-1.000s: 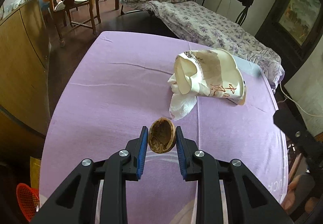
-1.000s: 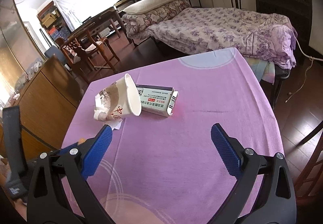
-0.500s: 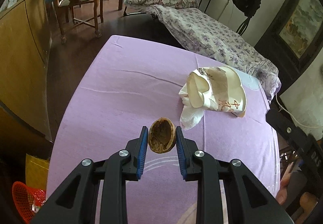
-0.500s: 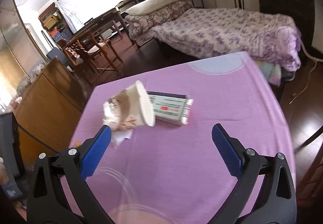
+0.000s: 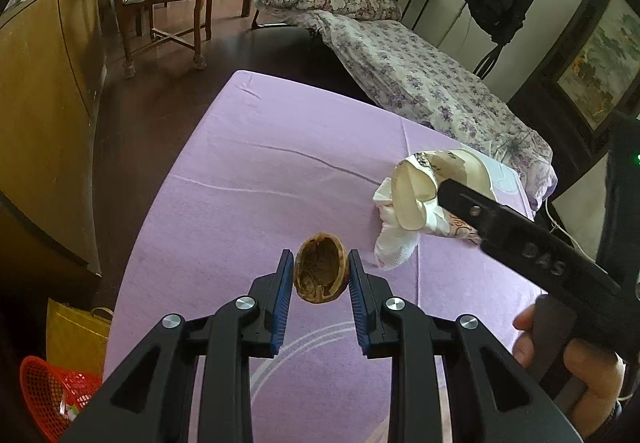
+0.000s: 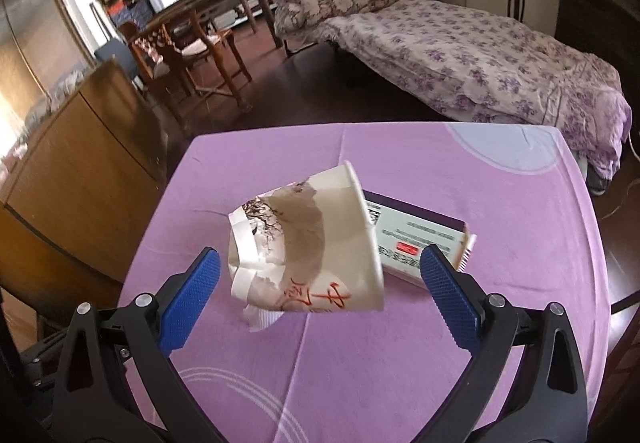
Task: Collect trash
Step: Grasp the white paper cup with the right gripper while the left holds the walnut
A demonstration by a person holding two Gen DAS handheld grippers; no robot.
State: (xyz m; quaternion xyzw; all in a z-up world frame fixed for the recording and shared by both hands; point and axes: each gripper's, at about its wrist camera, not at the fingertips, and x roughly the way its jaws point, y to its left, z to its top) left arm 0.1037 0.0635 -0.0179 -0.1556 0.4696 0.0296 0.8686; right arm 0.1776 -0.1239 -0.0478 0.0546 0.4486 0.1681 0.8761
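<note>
The left gripper point(image 5: 320, 279) is clenched on a walnut shell half point(image 5: 320, 275), held above the purple tablecloth point(image 5: 260, 183); the right gripper point(image 6: 320, 283) stands released, its wide jaws flanking the crushed paper cup point(image 6: 308, 243), which lies on its side directly ahead, long axis running across between the pads, a tissue point(image 6: 260, 317) under it and a medicine box point(image 6: 416, 243) just behind; a second ago that cup lay well ahead, so the right gripper has closed in.

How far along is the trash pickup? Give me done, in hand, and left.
Done: nothing visibly binned from these views. In hand: the left gripper holds the walnut shell above the purple table. Left: the crushed paper cup, which the open right gripper straddles, the tissue under it, and the box behind.
</note>
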